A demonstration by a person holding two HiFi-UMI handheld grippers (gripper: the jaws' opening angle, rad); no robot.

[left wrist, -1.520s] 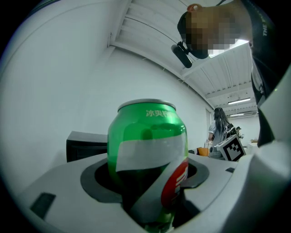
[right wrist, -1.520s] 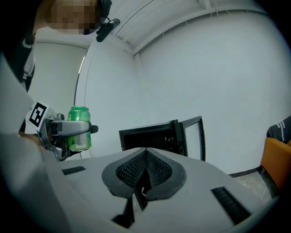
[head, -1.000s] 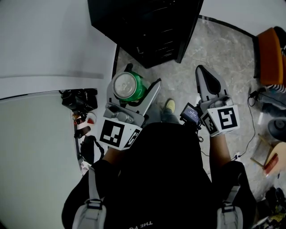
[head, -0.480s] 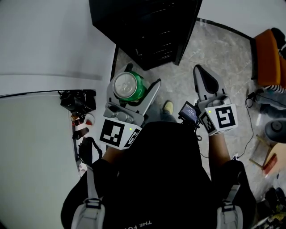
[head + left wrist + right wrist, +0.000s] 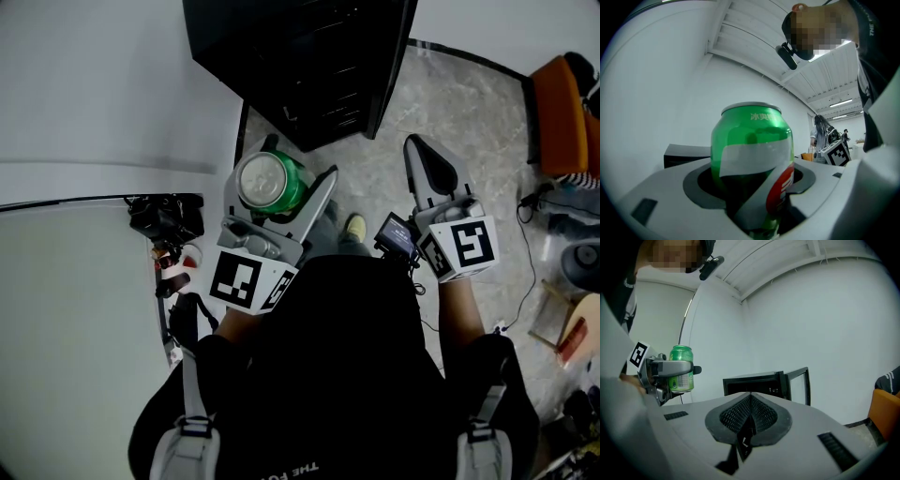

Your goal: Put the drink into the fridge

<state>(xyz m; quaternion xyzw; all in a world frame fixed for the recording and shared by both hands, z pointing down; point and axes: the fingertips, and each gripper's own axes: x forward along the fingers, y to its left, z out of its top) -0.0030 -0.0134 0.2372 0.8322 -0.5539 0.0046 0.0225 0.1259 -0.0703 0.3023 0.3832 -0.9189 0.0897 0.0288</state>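
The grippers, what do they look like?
The left gripper and right gripper are pale grey, with long tapering jaws and dark ribbed pads. Each carries a white cube printed with black square markers. The person wears a black top.

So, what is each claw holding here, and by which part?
The left claw grips the upright green can around the side of its body. The right claw is shut and holds nothing.

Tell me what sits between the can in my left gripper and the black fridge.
Nothing: in the head view only bare grey floor separates the green can, clamped in the left gripper, from the fridge.
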